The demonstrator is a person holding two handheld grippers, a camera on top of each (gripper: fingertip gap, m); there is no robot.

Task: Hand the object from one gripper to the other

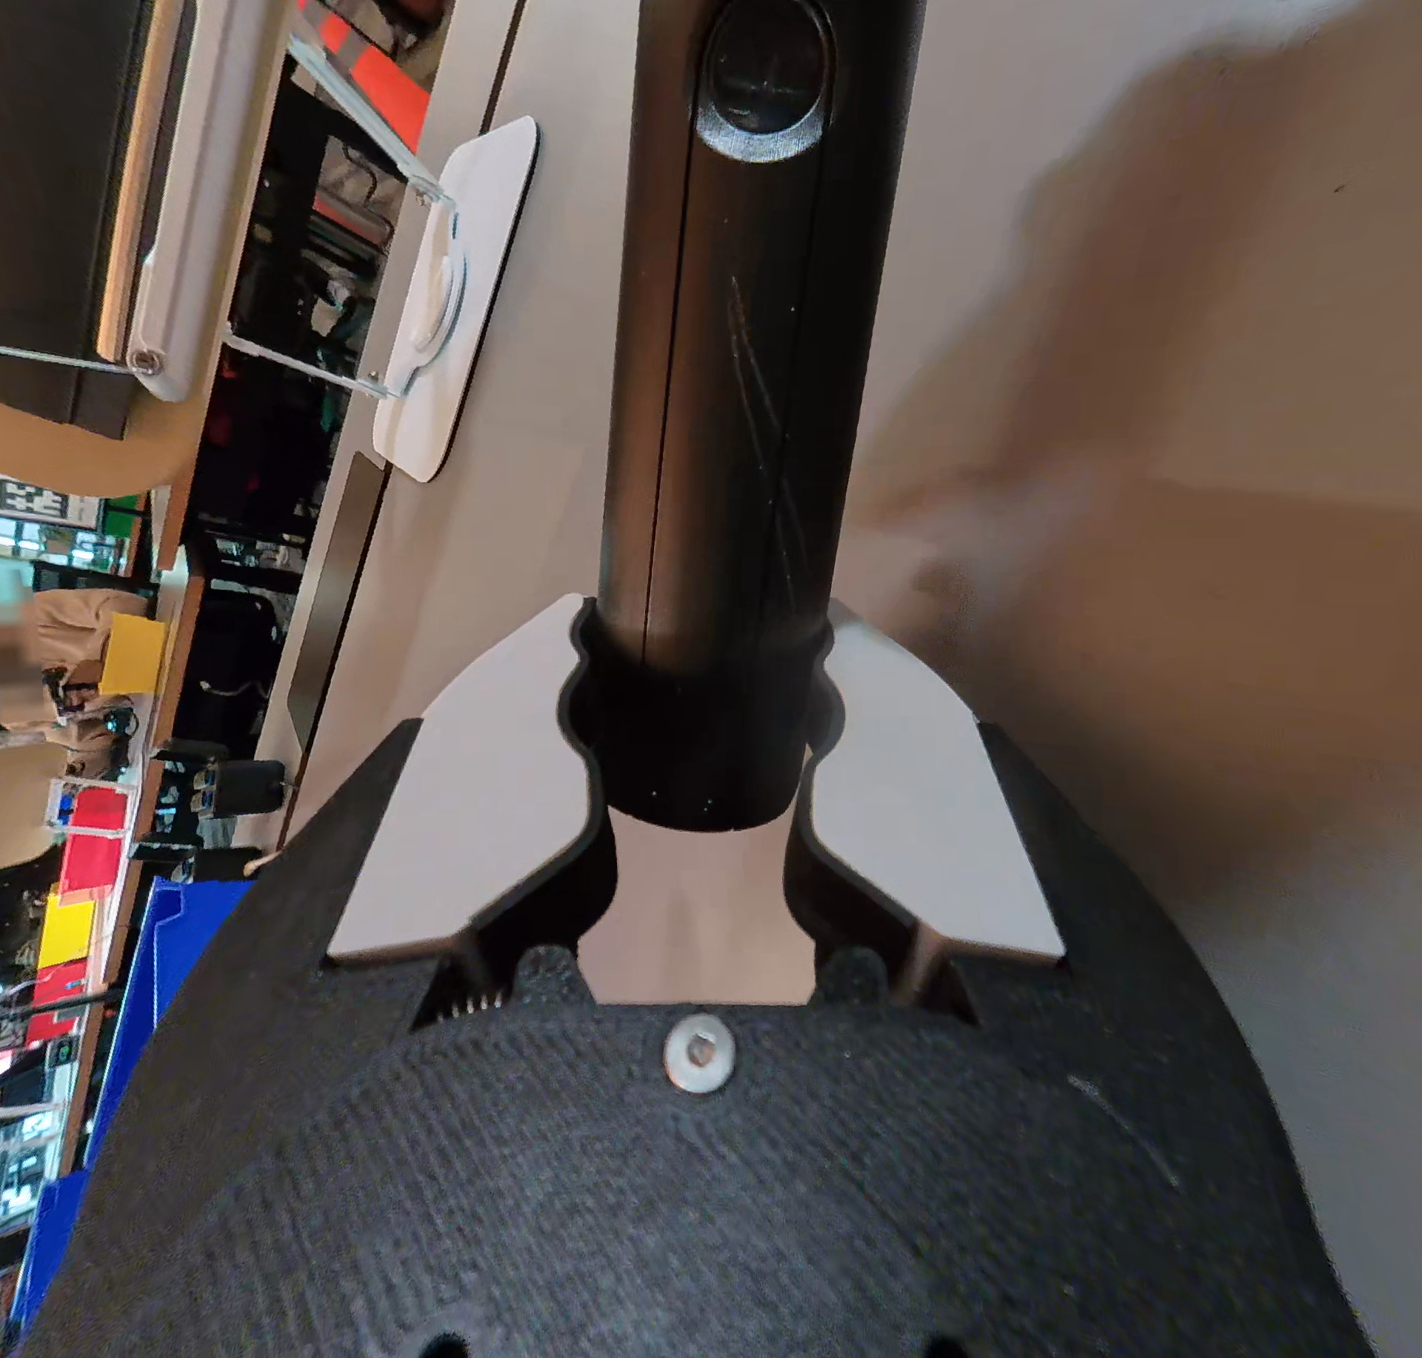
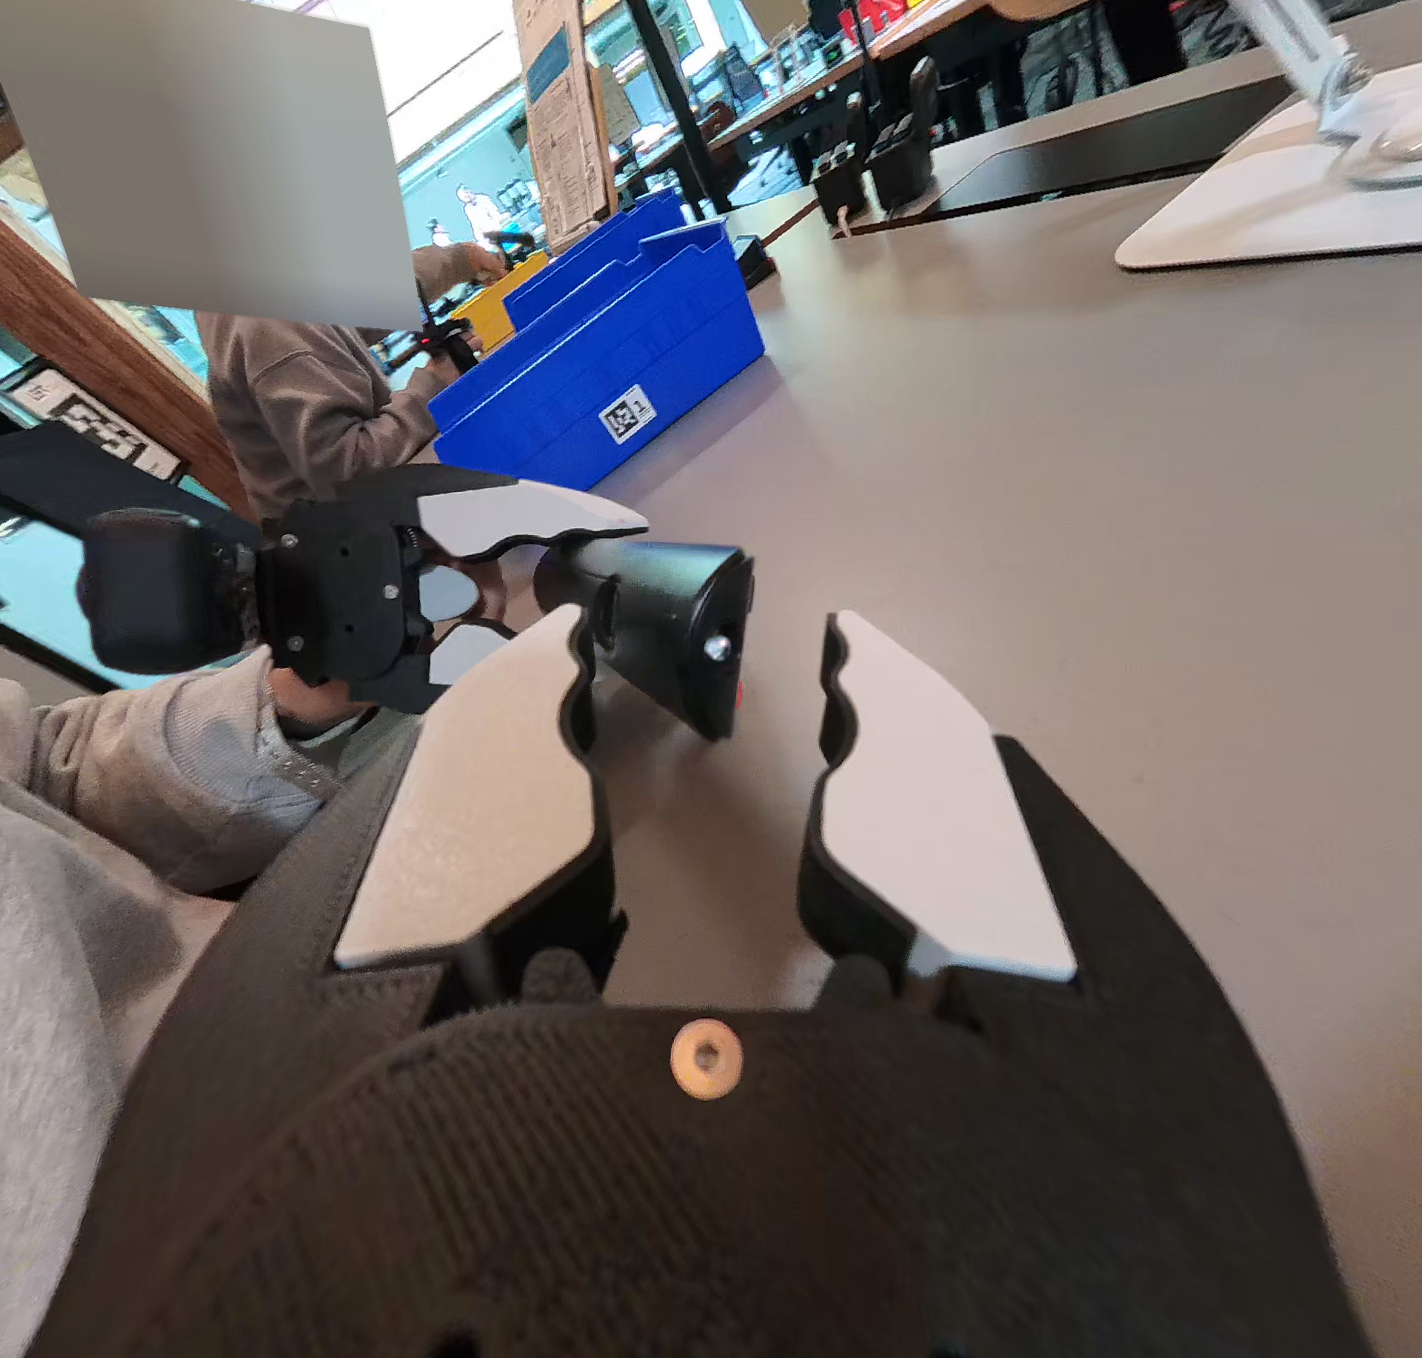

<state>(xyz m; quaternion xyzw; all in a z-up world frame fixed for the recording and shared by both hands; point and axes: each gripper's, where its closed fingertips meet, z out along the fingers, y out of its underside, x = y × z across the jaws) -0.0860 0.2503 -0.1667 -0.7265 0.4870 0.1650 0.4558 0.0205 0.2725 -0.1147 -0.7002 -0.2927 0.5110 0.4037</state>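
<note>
Left gripper [image 1: 704, 705] clamps the black cylinder [image 1: 739, 366]; right gripper [image 2: 708, 674] fingers spread beside its end.

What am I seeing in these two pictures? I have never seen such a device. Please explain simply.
A person holds two hand-held tongs, each with a camera looking along its fingers. One picture comes from the left tongs, the other from the right tongs.

The left tongs are shut on one end of a black tube. In the right view you see these left tongs from the side, with the tube pointing toward the right tongs, which are open and hold nothing.

Below is a grey table. On it stand a blue bin and a white monitor base.
</note>
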